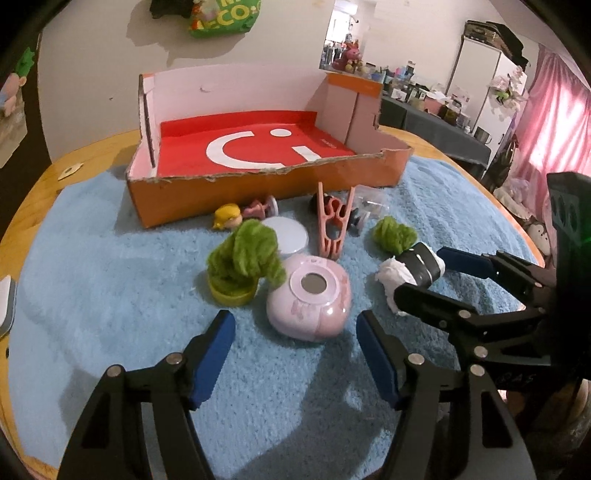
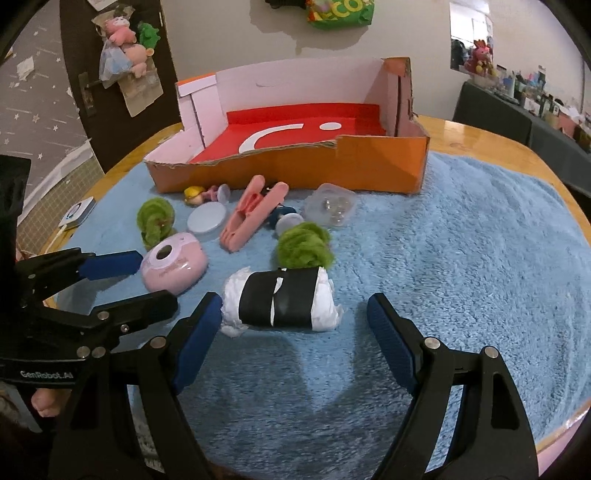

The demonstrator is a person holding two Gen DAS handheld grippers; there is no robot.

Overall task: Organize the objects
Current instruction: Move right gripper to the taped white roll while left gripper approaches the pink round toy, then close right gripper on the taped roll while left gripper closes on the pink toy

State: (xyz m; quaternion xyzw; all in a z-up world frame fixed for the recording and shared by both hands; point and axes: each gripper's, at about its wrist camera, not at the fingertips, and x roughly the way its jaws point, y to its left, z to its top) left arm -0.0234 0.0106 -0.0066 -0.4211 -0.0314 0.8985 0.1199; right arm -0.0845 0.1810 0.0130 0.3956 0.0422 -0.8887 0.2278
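A fluffy light-blue towel (image 1: 110, 266) covers most of a round wooden table (image 1: 40, 184); at the towel's far edge stands an orange cardboard box (image 1: 258, 192) with a torn front wall, its red floor printed with a white curved stroke and dot; no full word on it can be read.

Just in front of the box lie the small things: a blond-haired toy figure (image 1: 228, 220), a pale round disc lid (image 1: 287, 232), a salmon-pink plastic clothes peg (image 1: 334, 225), and a clear plastic case holding small beads (image 2: 330, 208); nearer the towel's middle stand a fuzzy green plant in a yellow-green pot (image 1: 238, 266), a second fuzzy green tuft (image 1: 393, 232), a pink rounded toy camera with a grey lens (image 1: 309, 297), and a white wad wrapped in a black band (image 2: 280, 301).

The left gripper (image 1: 295, 354) hovers with its blue-padded jaws apart, either side of the pink camera's near end, pads not pressing on it; the right gripper (image 2: 291, 336) also stands wide open, the wrapped white wad lying between and just beyond its pads, one pad close to the wad's left end, whether touching I cannot tell.

In the right wrist view the left gripper's black body bears the white lettering "GenRobot.AI"; a green bag (image 2: 338, 13) on the wall shows the letters "ECO".
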